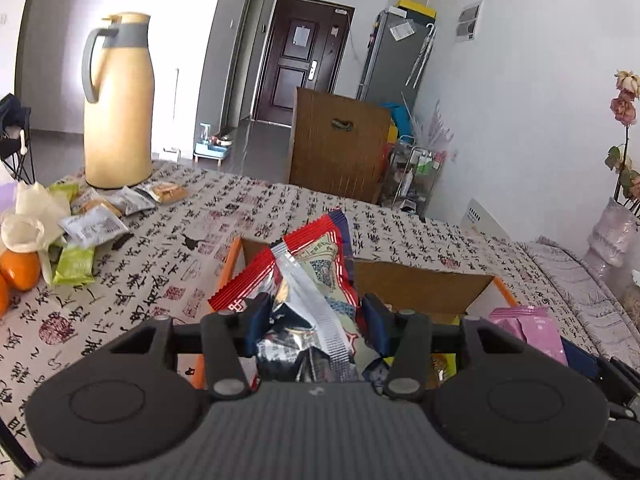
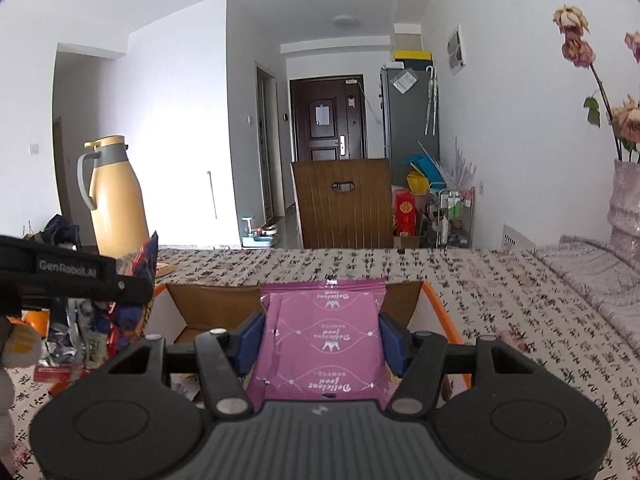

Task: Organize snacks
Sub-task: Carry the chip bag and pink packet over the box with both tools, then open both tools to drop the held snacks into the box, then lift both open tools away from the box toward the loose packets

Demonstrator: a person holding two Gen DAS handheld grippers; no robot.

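Note:
My left gripper (image 1: 316, 320) is shut on a crumpled red, blue and silver snack packet (image 1: 308, 276), held above the near left part of an open cardboard box with orange edges (image 1: 420, 284). My right gripper (image 2: 322, 330) is shut on a flat pink snack packet (image 2: 324, 344), upright over the same box (image 2: 208, 308). In the left wrist view the pink packet (image 1: 528, 324) shows at the right. In the right wrist view the left gripper (image 2: 80, 280) and its packet (image 2: 136, 268) are at the left.
A yellow thermos jug (image 1: 120, 104) stands at the table's far left with several small snack packets (image 1: 96, 216) and oranges (image 1: 20, 268) near it. A calligraphy-print cloth (image 1: 160, 280) covers the table. A wooden chair back (image 1: 340, 144) is beyond; a vase of dried flowers (image 2: 624, 208) stands right.

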